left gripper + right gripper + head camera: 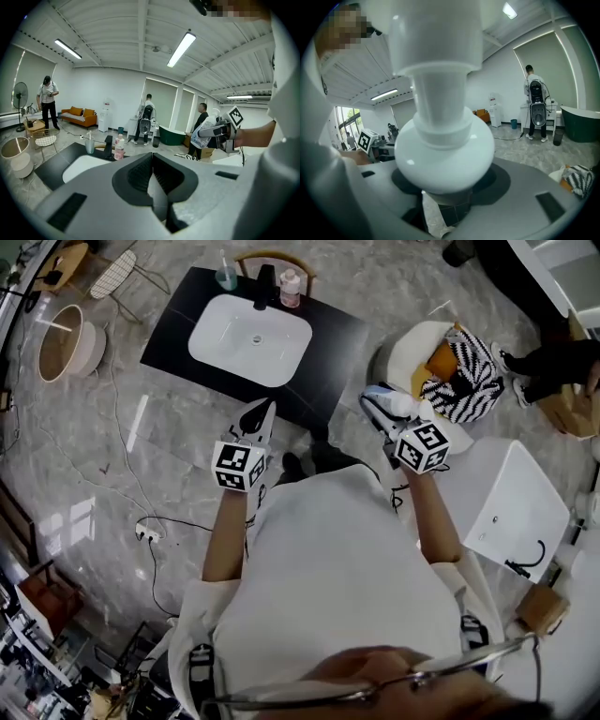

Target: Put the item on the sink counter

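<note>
Head view: the right tool [382, 409] grips a white bottle [392, 405], held in front of the person's chest. The black sink worktop [330, 334] lies ahead and to the left of it, well apart. The left tool [256, 418] is nearer to the worktop's near edge.

Left gripper view: this tool's jaws are pressed together with nothing between them. The worktop sits low on the left, and the bottle in the right tool is off to the right.

Right gripper view: the bottle fills the frame. Its lower body is clamped between the jaws, and its long axis runs out along them, neck leading. The coming move likely needs a swing forward and leftward, with the bottle then tipped onto its base.
</note>
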Demonstrator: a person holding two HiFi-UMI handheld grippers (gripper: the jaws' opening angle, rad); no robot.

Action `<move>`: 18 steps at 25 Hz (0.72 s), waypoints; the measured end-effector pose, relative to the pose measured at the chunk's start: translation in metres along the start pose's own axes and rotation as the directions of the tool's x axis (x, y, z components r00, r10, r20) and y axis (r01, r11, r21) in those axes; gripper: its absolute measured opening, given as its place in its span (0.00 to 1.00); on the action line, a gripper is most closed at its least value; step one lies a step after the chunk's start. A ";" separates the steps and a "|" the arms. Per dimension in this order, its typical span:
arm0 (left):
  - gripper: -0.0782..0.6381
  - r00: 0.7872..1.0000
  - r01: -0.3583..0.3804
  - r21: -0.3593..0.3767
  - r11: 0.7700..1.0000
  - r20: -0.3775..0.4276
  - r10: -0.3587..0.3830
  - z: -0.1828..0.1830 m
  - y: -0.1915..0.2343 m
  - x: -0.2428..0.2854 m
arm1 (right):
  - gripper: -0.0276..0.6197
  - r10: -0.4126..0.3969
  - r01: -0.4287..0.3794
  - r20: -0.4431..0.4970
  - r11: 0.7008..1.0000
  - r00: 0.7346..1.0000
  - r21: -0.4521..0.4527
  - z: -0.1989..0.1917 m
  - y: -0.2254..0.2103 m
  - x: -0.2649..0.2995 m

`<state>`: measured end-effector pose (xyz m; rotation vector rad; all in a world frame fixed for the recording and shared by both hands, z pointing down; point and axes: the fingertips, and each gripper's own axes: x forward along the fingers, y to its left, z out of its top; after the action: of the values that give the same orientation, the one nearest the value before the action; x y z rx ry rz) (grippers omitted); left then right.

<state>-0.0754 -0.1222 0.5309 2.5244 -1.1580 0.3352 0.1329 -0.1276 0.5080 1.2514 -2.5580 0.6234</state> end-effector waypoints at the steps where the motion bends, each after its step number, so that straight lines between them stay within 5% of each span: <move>1: 0.12 1.000 -0.008 -0.007 1.000 0.001 0.008 0.002 0.002 0.004 | 0.43 0.010 -0.011 -0.011 1.000 1.000 -0.009 0.001 -0.004 0.009; 18: 0.12 0.985 -0.168 -0.110 0.980 -0.056 0.163 0.004 0.033 0.088 | 0.43 0.137 -0.191 -0.261 0.963 0.955 -0.192 -0.018 -0.122 0.189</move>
<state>-0.0442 -0.2038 0.5643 2.3163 -1.3341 0.3567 0.1144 -0.3178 0.6290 0.8398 -2.4576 0.4812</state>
